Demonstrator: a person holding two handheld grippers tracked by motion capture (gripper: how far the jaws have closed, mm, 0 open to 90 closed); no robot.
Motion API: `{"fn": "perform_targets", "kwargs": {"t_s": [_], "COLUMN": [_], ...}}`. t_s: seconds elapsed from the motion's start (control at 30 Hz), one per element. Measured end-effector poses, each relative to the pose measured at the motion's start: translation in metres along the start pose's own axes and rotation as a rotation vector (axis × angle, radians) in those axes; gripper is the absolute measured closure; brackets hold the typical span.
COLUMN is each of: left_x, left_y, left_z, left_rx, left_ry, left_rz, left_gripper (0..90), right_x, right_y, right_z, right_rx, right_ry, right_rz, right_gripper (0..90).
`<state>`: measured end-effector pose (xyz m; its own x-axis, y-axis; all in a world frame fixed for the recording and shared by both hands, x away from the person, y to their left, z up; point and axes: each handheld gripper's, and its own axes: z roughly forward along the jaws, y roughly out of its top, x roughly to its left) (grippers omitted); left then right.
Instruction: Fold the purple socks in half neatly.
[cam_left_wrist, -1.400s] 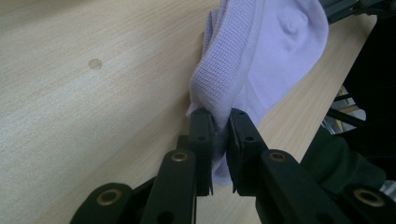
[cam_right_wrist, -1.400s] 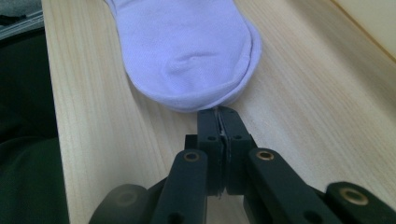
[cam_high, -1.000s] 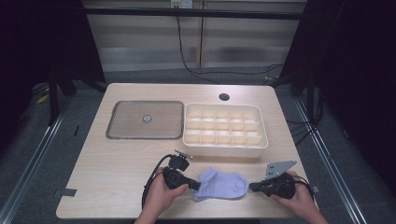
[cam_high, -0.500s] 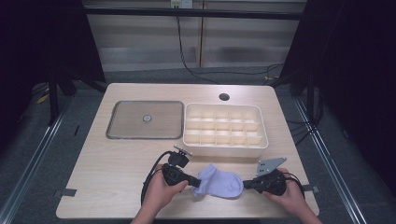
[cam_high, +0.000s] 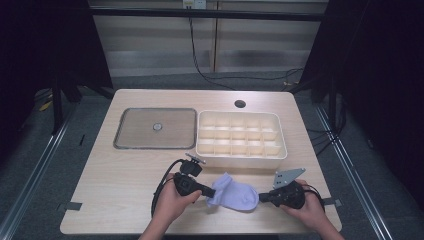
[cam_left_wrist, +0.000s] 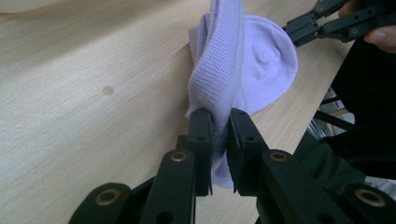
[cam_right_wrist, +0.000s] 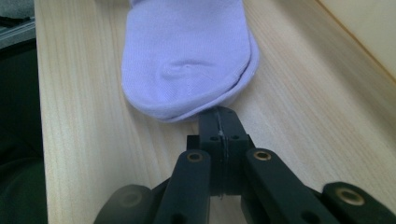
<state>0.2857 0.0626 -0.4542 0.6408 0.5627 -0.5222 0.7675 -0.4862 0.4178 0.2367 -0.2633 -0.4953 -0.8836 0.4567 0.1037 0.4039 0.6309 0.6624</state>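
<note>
**Sock held at both ends, near table edge**

Pale wooden table, dark room around it. Lavender sock lies on the near part of the tabletop, in front of the cream compartment tray. Left gripper pinches the sock's cuff end, cloth bunched between the jaws, which have just eased apart slightly. Right gripper has its jaws pressed together at the toe edge; whether they catch cloth I cannot tell. Metal-framed panel sits left of the tray.
</note>
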Motion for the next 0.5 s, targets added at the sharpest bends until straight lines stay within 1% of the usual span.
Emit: {"fn": "perform_targets", "kwargs": {"t_s": [0.03, 0.1, 0.13, 0.17, 0.2, 0.23, 0.33, 0.43, 0.47, 0.5], "left_x": [0.0011, 0.0034, 0.0034, 0.0026, 0.0028, 0.0032, 0.0037, 0.0062, 0.0067, 0.0085], "left_y": [0.0002, 0.0006, 0.0006, 0.0009, 0.0015, 0.002, 0.0031, 0.0026, 0.0019, 0.0013], "left_z": [-0.0007, -0.0017, -0.0017, -0.001, -0.0012, -0.0015, 0.0, 0.0019, 0.0025, 0.0018], "left_rx": [0.0, -0.02, -0.02, -0.041, -0.046, -0.046, -0.052, -0.05, -0.056, -0.045], "left_ry": [0.0, -0.006, -0.006, -0.007, -0.008, -0.004, -0.004, -0.001, -0.002, -0.001], "left_rz": [-0.002, -0.023, -0.023, -0.04, -0.04, -0.037, -0.046, -0.058, -0.07, -0.059], "left_gripper": [79.4, 78.0, 77.5, 77.3, 77.2, 77.3, 79.3, 80.5, 81.5, 81.5], "right_x": [-0.0001, 0.0002, 0.0002, 0.0006, 0.0005, 0.0005, 0.0004, 0.0, 0.0001, 0.0001], "right_y": [0.0, 0.0003, 0.0003, 0.0004, 0.0005, 0.0006, 0.0005, 0.0004, 0.0003, 0.0003], "right_z": [0.0, 0.0002, 0.0002, 0.0004, 0.0004, 0.0005, 0.0005, 0.0007, 0.0006, 0.0006], "right_rx": [0.0, -0.001, -0.001, -0.001, -0.002, -0.002, -0.002, -0.004, -0.005, -0.005], "right_ry": [0.001, -0.002, -0.002, -0.002, -0.001, -0.001, 0.0, 0.0, 0.0, 0.0], "right_rz": [-0.001, 0.002, 0.002, 0.009, 0.009, 0.008, 0.009, 0.007, 0.008, 0.008], "right_gripper": [90.0, 90.0, 90.0, 90.0, 90.0, 90.0, 90.0, 90.0, 90.0, 90.0]}}
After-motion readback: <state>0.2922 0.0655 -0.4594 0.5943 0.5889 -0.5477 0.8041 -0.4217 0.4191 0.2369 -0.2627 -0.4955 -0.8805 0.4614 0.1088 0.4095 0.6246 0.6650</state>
